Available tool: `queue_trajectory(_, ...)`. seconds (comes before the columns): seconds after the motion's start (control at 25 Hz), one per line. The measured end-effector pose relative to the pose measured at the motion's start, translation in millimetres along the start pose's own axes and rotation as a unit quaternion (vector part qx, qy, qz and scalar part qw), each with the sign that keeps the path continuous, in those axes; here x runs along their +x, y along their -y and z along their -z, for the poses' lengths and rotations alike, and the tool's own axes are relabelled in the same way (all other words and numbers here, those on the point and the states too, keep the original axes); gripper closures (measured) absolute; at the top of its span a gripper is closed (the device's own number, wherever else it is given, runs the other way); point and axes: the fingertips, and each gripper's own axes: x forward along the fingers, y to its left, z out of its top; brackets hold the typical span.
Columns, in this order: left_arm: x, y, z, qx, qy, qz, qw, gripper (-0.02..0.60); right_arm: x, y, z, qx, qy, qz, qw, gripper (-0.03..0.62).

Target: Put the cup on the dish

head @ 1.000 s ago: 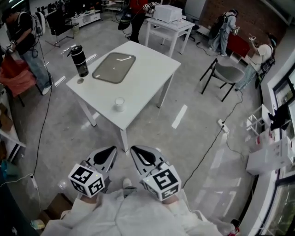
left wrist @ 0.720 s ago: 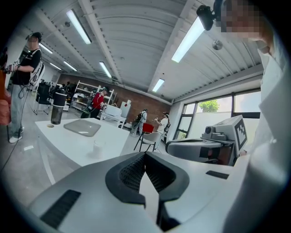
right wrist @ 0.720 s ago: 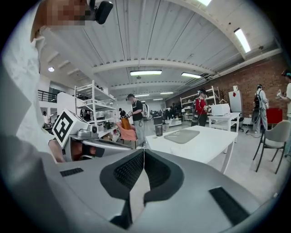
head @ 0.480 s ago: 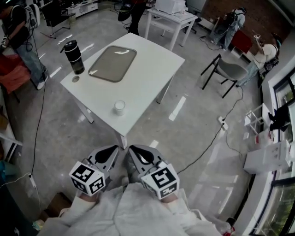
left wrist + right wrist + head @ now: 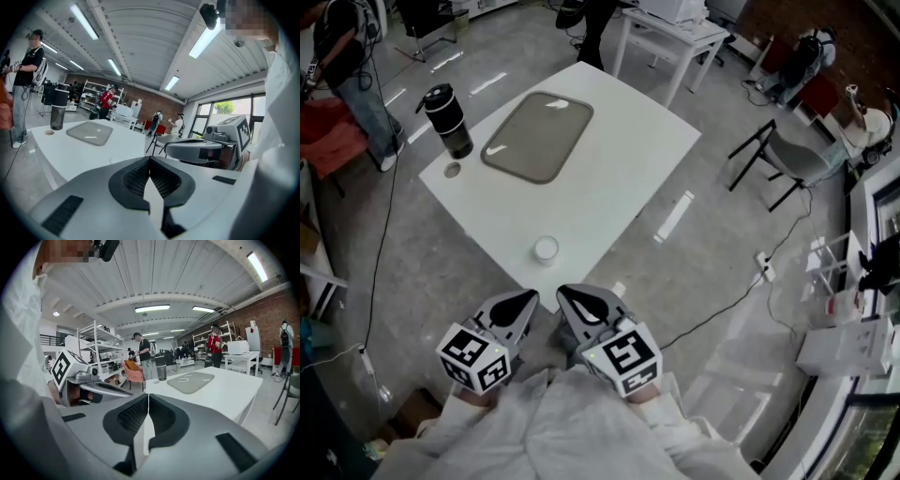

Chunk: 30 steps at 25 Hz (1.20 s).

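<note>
A small white cup stands near the front corner of the white table. The dish, a flat grey tray, lies farther back on the table and also shows as the tray and the tray in the two gripper views. My left gripper and right gripper hang side by side just short of the table's front corner, a little nearer than the cup. Both are shut with nothing between the jaws, which meet in the left gripper and right gripper views. Neither gripper view shows the cup clearly.
A black bottle stands at the table's left corner with a small round lid beside it. A dark chair and a second white table stand beyond. A person is at the left. Cables run over the floor.
Both grippers have moved forward, so the table, the cup and the tray sit nearer and larger in the head view. The jaws have stayed shut.
</note>
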Motion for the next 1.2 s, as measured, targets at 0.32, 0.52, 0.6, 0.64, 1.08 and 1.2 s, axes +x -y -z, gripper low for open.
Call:
queue_trajectory(0.32,56.2,-50.7,-32.4,-0.027,-0.001,-0.037,0.9989,0.574,45.1,68.9,-24.0,-0.019,-0.009,-0.032,0.999,0.58)
queue_trajectory(0.52,72.0,-66.0,-48.1,-0.045,0.015,-0.058,0.9972,0.574,60.8,87.0,-15.8,-0.012,-0.038,-0.06,0.997,0.58)
queue_trajectory(0.6,76.5,-69.1,-50.3,-0.047,0.015,-0.064,0.9967,0.574,66.6,90.1,-14.3,-0.002,-0.043,-0.07,0.997,0.58)
queue_trajectory(0.64,77.8,-70.7,-49.8,-0.046,0.013,-0.066,0.9966,0.574,69.8,90.5,-14.3,0.002,-0.041,-0.074,0.996,0.58)
queue_trajectory(1.08,67.0,-88.8,-40.4,-0.052,-0.007,-0.066,0.9965,0.574,81.9,85.0,-14.6,0.013,-0.022,-0.062,0.998,0.58)
queue_trajectory(1.2,65.5,-91.0,-37.1,-0.051,-0.016,-0.059,0.9968,0.574,81.6,79.9,-9.8,0.017,-0.025,-0.057,0.998,0.579)
